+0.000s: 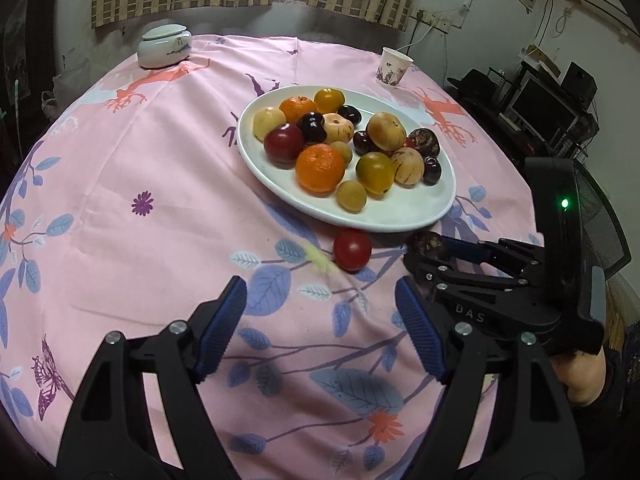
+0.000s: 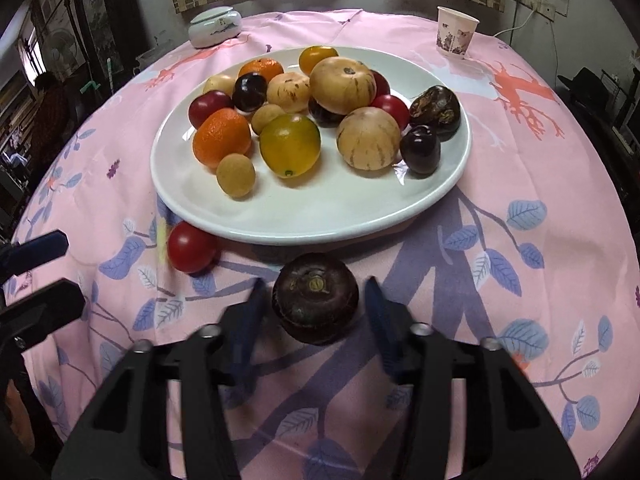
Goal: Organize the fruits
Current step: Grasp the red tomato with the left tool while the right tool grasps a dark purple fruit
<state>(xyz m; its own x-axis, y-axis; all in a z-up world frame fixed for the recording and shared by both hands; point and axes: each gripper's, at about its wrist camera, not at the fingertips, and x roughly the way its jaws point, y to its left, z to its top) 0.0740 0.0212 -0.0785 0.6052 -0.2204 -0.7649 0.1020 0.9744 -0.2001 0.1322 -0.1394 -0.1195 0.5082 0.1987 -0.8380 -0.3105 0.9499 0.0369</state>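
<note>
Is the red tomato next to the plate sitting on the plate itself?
No, the tomato lies on the tablecloth just outside the plate's rim.

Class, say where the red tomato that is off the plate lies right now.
The red tomato lies on the pink cloth just off the plate's near-left rim in the right wrist view, left of the dark fruit.

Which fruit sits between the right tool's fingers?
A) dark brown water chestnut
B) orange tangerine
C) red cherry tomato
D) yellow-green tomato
A: in the right wrist view the dark brown water chestnut lies on the tablecloth between the right tool fingers; the red cherry tomato lies off to the left by the plate.
</note>
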